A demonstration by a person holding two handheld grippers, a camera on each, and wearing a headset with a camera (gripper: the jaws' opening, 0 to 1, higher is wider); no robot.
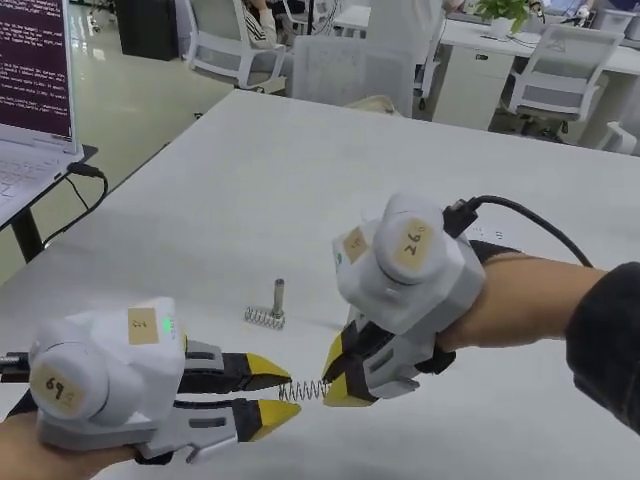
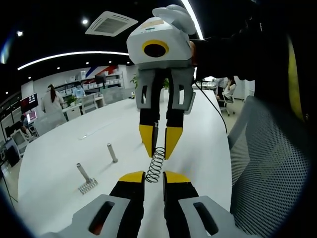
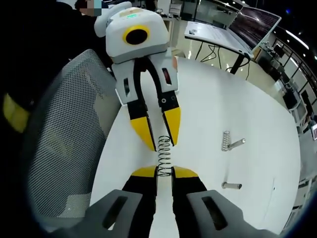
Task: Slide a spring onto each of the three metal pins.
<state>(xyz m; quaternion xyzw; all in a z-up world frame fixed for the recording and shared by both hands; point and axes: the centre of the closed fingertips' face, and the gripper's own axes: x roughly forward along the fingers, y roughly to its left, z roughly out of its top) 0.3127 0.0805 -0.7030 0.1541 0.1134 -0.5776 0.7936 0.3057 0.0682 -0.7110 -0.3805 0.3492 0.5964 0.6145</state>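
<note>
1. Left gripper (image 1: 292, 392), lower left, pinched one end of the spring (image 1: 303, 390); right gripper (image 1: 336, 372) clamped a pin (image 2: 155, 130) at its other end.
2. Light and springy, it would likely buckle; the end coils suited gripping.

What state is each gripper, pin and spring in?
left gripper: shut on held spring
right gripper: shut on held pin
held spring: spanning both grippers' tips
held pin: clamped, spring at its tip
loose spring: lying at near pin's foot
near pin: standing, bare
far pin: standing, bare
</note>
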